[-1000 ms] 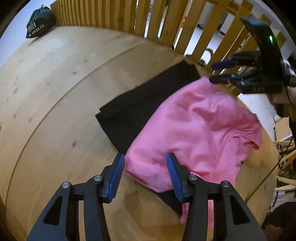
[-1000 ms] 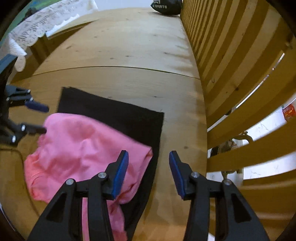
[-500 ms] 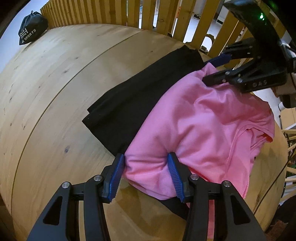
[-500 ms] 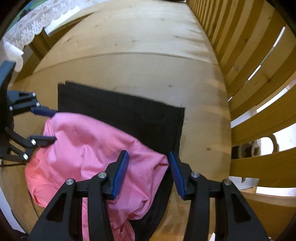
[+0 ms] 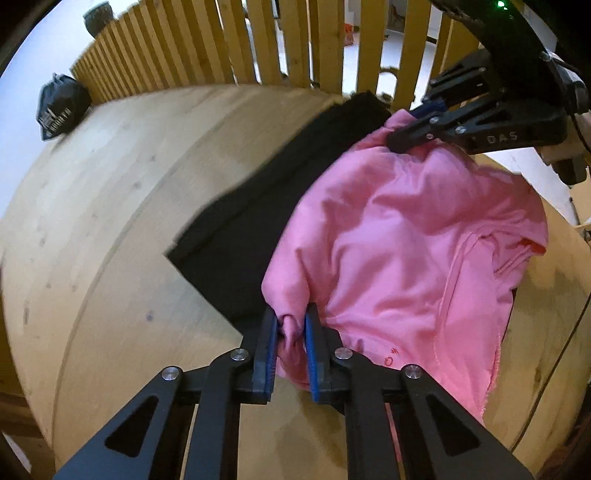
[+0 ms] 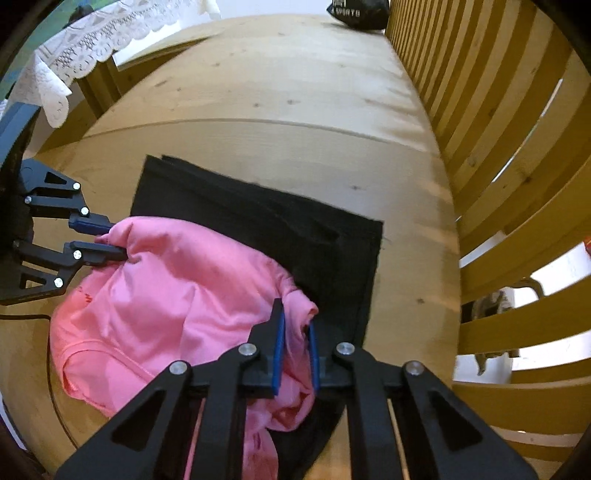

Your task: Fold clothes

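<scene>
A crumpled pink shirt (image 5: 406, 240) (image 6: 177, 295) lies on a folded black garment (image 5: 258, 229) (image 6: 295, 229) on the wooden table (image 5: 110, 184). My left gripper (image 5: 290, 321) is shut on a bunch of the pink shirt's near corner. My right gripper (image 6: 295, 321) is shut on the shirt's opposite corner. In the left wrist view the right gripper (image 5: 406, 125) shows at the top right, pinching pink cloth. The left gripper (image 6: 110, 240) appears at the left of the right wrist view, clamped on the shirt's edge.
A wooden slat railing (image 5: 258, 40) (image 6: 498, 129) runs along the table's far side. A small black sports bag (image 5: 61, 107) (image 6: 358, 13) sits at the table's far end. A white lace cloth (image 6: 74, 44) hangs over furniture beyond the table (image 6: 277, 92).
Both grippers have gone from open to shut, each pinching a corner of the pink shirt. Both had moved in onto the cloth before closing.
</scene>
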